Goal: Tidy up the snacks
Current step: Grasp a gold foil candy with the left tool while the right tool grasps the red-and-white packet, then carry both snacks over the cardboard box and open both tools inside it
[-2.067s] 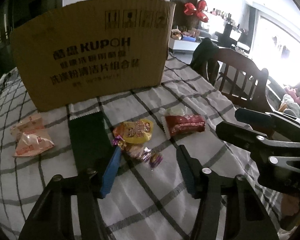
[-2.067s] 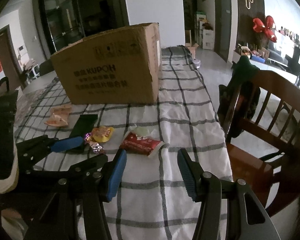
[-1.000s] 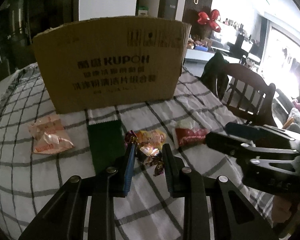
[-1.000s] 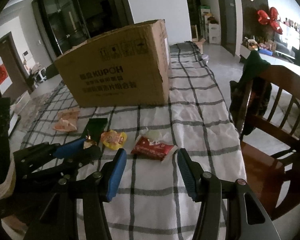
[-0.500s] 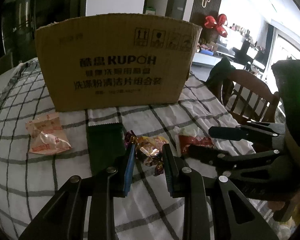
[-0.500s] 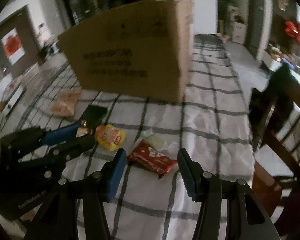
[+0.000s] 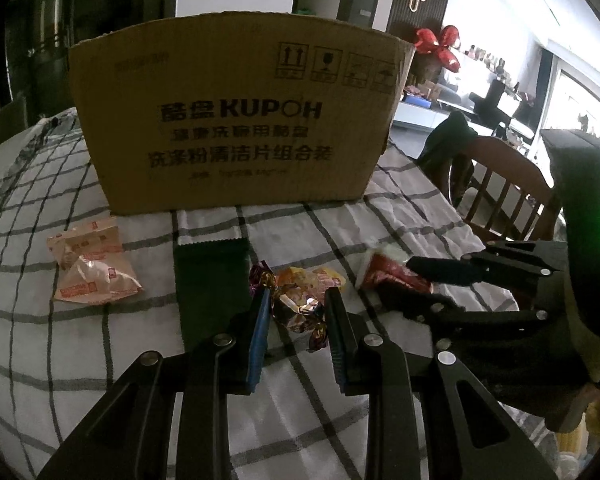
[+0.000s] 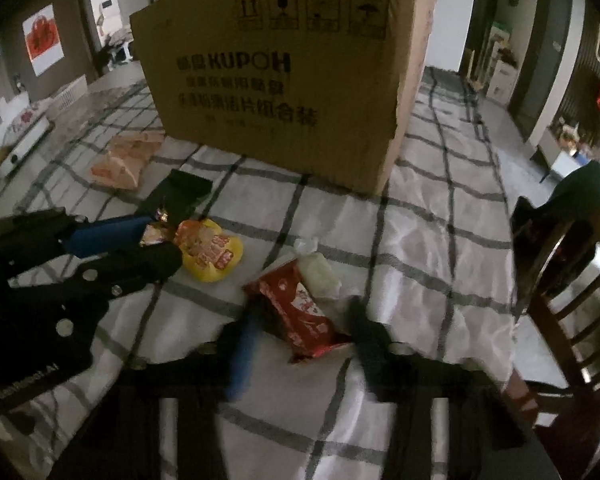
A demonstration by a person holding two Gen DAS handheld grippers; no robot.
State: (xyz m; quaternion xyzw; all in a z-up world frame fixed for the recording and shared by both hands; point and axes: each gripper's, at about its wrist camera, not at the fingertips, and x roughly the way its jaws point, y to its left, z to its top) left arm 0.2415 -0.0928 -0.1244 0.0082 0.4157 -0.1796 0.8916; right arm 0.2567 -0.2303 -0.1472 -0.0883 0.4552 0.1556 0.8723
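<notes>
- Cardboard, brown and printed in black, makes up the one box (image 7: 236,120) standing at the back of the checked tablecloth (image 7: 80,352); its top edge shows but its inside is hidden from both cameras.
- Two pale orange packets (image 7: 92,268) lie overlapping at the far left, well apart from both grippers; their print is too small to read.
- One dark green pouch (image 7: 212,276) lies flat just right of them, its near end cut off by the left gripper's blue pad.
- One foil-wrapped candy (image 7: 296,308), purple-ended, sits between the fingers of the left gripper (image 7: 296,312), which stand narrow and pinch it on both sides.
- One yellow snack bag (image 8: 210,254) lies touching that candy, partly covered by the left gripper in the right wrist view.
- One red packet (image 8: 300,312) lies further right with a white clear-wrapped piece (image 8: 318,272) against its far end; whether the white piece belongs to it is hard to tell.
- Right gripper (image 8: 300,320): its jaws are closing with the red packet between them; motion blur smears the fingers, so contact cannot be confirmed.
- One wooden chair (image 8: 572,280) stands at the right edge, cut off, with dark cloth over its back.
</notes>
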